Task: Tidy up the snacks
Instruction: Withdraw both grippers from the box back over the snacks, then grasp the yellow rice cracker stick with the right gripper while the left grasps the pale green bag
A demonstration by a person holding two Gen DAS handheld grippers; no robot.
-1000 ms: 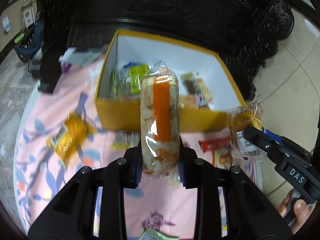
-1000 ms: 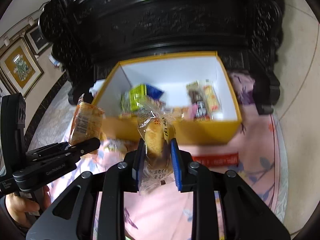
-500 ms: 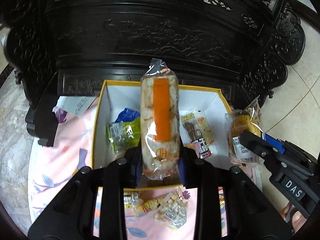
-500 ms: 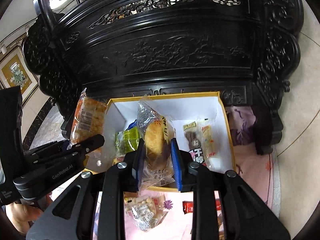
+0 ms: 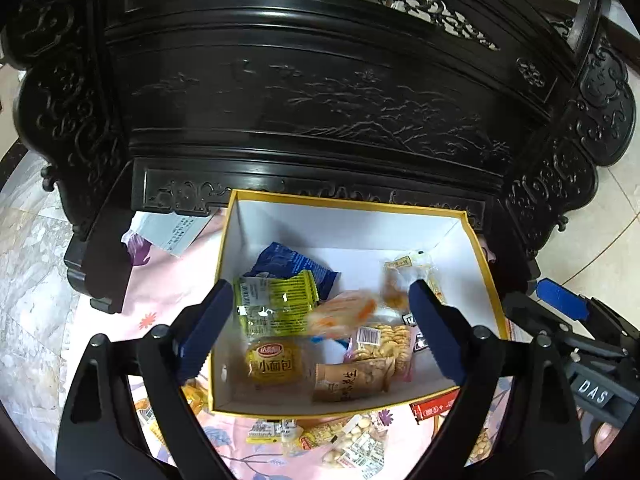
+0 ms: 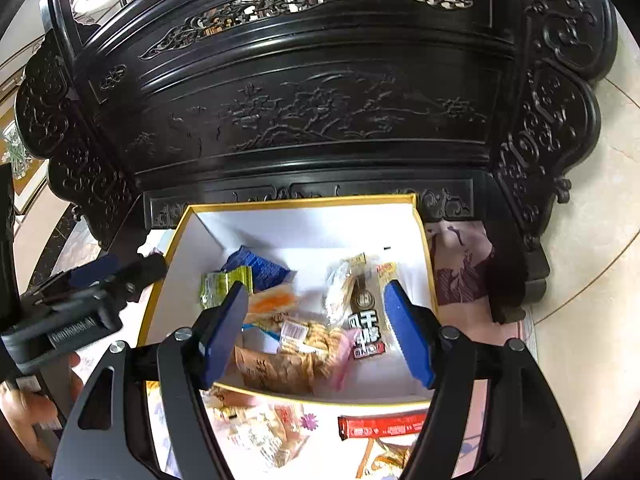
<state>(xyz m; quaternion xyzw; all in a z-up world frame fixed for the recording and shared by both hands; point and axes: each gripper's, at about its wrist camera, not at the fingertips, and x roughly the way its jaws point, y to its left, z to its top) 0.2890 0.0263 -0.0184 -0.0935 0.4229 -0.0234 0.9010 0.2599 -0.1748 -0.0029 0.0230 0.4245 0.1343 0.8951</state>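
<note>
A yellow box point(image 5: 486, 276) with a white inside point(image 6: 312, 228) stands on the pink flowered cloth and holds several snack packets. My left gripper point(image 5: 320, 320) is open and empty above it. The orange-striped packet point(image 5: 344, 314) lies blurred in the box on the green packet point(image 5: 276, 304). My right gripper point(image 6: 316, 328) is open and empty over the box too. A small bun packet point(image 5: 394, 288) lies blurred near the box's right side. The orange-striped packet also shows in the right wrist view point(image 6: 272, 300).
A dark carved wooden cabinet point(image 5: 320, 92) rises just behind the box. Loose snacks lie on the cloth in front: a red bar point(image 6: 384, 426), peanut packets point(image 5: 352, 440). A paper sheet point(image 5: 168, 232) lies at the left. Tiled floor point(image 6: 592, 280) is at the right.
Both grippers opened over the box. The orange-striped packet left my left gripper and the bun packet left my right gripper; both dropped into the box.
</note>
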